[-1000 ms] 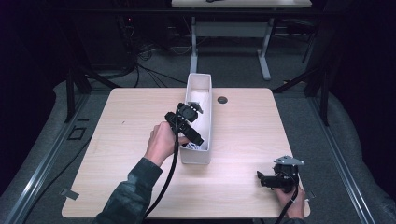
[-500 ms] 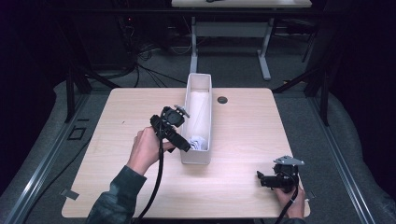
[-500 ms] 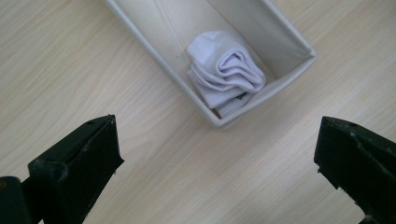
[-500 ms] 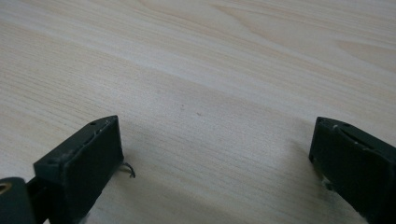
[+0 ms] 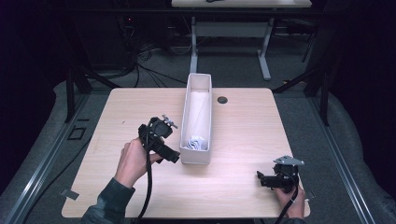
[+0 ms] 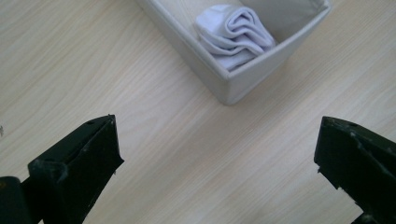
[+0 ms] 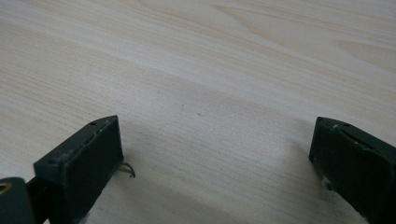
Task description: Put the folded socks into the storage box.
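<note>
The folded white cloth (image 5: pixel 194 142) was seen lying inside the long white box (image 5: pixel 204 157), tucked against the box's near end wall. The left tongs (image 5: pixel 173 157) were held just beside that near end, on the box's left flank, jaws spread wide and empty above the desk (image 5: pixel 243 126). From the left gripper view, the cloth (image 6: pixel 235 34) was found ahead and slightly right of the jaws, past the box's near corner (image 6: pixel 227 88). The box's long axis was set running away from the person; the cloth was bunched, with no clear axis of its own to be told. The right tongs (image 5: pixel 259 178) were parked well apart from the box, to its near right, likewise open and empty. The left hand (image 5: pixel 133 161) was judged the nearer.
</note>
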The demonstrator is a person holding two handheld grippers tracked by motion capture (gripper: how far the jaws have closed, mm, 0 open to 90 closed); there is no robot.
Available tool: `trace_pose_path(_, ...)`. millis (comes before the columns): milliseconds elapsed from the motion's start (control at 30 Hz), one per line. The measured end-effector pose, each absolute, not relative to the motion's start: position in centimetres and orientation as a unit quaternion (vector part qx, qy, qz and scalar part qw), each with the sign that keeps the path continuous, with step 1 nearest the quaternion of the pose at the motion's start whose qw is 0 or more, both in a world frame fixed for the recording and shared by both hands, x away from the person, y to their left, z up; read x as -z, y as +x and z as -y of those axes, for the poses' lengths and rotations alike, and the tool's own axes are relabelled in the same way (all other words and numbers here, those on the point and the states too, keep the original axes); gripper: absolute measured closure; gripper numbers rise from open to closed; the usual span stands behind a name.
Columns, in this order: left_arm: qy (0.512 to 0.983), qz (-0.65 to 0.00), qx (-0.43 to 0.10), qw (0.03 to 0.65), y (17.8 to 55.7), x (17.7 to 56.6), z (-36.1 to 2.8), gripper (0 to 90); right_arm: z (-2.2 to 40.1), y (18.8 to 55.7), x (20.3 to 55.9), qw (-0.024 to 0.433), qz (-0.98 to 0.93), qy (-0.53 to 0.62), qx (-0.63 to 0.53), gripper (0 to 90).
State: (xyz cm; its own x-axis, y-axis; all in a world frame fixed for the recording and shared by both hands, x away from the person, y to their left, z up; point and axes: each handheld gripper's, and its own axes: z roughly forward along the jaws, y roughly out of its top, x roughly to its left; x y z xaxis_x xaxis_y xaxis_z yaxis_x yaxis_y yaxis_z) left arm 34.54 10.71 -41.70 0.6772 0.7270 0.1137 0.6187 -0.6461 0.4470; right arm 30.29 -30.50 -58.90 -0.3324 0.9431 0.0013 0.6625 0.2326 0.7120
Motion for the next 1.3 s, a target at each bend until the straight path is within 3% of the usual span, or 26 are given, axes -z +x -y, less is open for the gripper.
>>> trace_pose_path(433, 0.89, -0.386, -0.141, 0.195, 32.5, 44.7, -13.0, 0.4, 30.5, 30.3, 58.9, 0.223, -0.752, 0.533, -0.316, 1.9)
trace_pose_path(1300, 0.864, -0.453, -0.108, 0.191, 30.8, 54.5, -19.5, 2.1, 30.5, 30.3, 58.9, 0.223, -0.752, 0.533, -0.316, 1.9)
